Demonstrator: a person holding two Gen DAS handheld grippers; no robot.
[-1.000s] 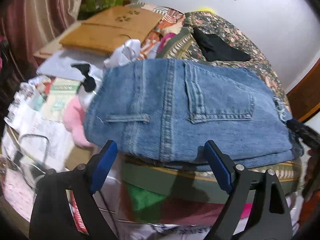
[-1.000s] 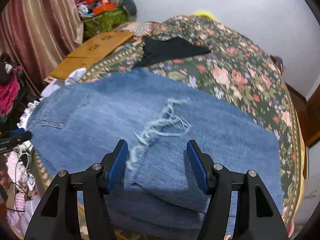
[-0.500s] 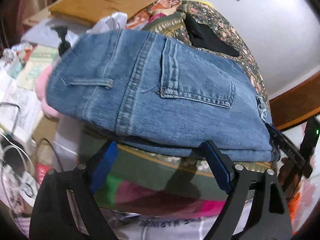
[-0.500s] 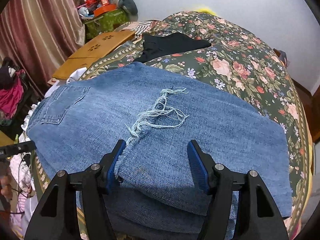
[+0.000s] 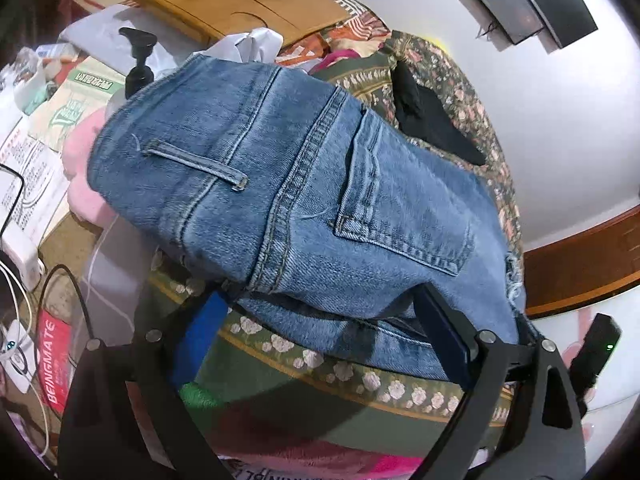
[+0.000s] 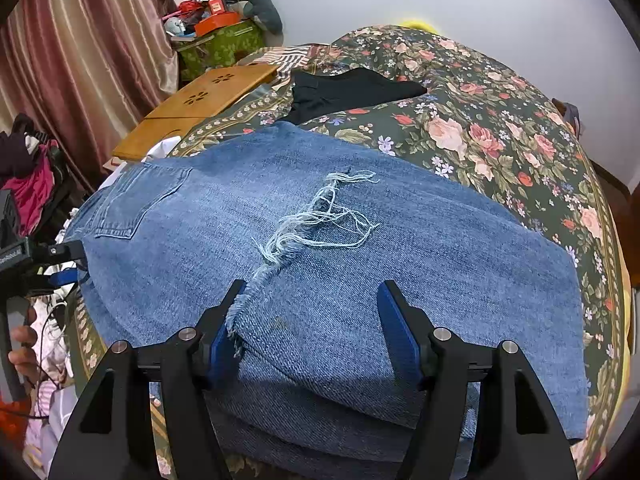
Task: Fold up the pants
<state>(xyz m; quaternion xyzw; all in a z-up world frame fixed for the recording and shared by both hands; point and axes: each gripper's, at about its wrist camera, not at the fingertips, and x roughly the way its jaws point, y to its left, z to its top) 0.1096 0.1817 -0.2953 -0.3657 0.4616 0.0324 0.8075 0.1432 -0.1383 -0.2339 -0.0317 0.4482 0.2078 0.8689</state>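
Blue jeans [image 5: 304, 184] lie folded on a floral bedspread [image 6: 500, 128], waist end over the bed's edge. In the right wrist view the jeans [image 6: 320, 248] show a frayed leg hem on top. My left gripper [image 5: 324, 320] is open, its blue pads reaching under the waist end by the back pocket [image 5: 404, 216]. My right gripper [image 6: 312, 324] is open, its fingers either side of the folded leg edge. The left gripper also shows at the left edge of the right wrist view [image 6: 48, 256].
A black garment [image 6: 352, 90] lies further up the bed. A wooden lap desk [image 5: 240, 0] [image 6: 200, 104], a pump bottle [image 5: 138, 60], boxes, papers and cables crowd the area beside the bed. A curtain [image 6: 80, 52] hangs at left.
The left gripper has moved in under the waist end, and the denim now overhangs its pads. The right gripper has edged closer to the folded leg edge.
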